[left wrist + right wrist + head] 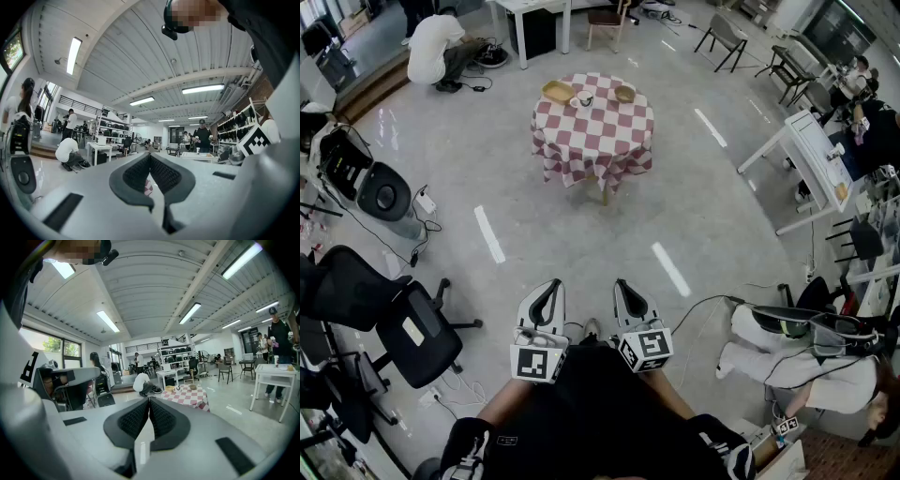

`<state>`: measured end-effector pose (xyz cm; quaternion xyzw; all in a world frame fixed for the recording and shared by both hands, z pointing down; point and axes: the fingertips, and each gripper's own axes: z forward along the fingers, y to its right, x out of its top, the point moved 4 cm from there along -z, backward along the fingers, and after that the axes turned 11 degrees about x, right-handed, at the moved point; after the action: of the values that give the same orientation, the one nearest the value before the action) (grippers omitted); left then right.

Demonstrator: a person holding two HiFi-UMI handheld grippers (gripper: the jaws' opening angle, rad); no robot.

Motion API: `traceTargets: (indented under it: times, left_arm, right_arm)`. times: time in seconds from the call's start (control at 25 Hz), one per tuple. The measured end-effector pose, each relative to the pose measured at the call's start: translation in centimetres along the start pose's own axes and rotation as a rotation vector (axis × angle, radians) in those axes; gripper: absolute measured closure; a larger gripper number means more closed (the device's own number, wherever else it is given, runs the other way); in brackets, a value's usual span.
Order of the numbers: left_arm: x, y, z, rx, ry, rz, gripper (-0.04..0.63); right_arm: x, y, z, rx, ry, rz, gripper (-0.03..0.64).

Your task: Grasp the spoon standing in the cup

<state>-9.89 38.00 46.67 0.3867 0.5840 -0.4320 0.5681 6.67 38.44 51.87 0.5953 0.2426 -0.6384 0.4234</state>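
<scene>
A cup [581, 100] with a spoon standing in it sits on a round table with a red and white checked cloth [592, 131], far ahead across the floor. In the right gripper view the cup [177, 388] is small and distant on the same table [190, 395]. Both grippers are held low and close to the person's body, far from the table. My left gripper [550, 286] is shut with nothing between its jaws; its own view shows the pads meeting [150, 155]. My right gripper [622, 285] is also shut and empty [149, 400].
A shallow yellow basket [558, 91] and a small bowl [624, 94] flank the cup. Office chairs [412, 333] stand at the left, a white desk [814, 159] at the right. A person crouches behind the table [431, 47]; another sits at lower right [806, 370].
</scene>
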Motion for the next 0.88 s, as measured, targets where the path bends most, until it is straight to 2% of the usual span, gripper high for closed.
traceTargets:
  times: [0.24, 0.44, 0.88]
  left_arm:
    - [-0.3, 0.4, 0.1, 0.002, -0.016, 0.012, 0.586]
    - [0.0, 1.7, 0.7, 0.006, -0.002, 0.007, 0.586]
    - [-0.6, 6.0, 2.5, 0.046, -0.009, -0.002, 0.586]
  right_arm:
    - [-0.2, 0.2, 0.0, 0.017, -0.018, 0.002, 0.591]
    - [0.4, 1.2, -0.4, 0.031, 0.008, 0.009, 0.589]
    - [-0.1, 5.7, -1.6, 0.102, -0.002, -0.015, 0.589]
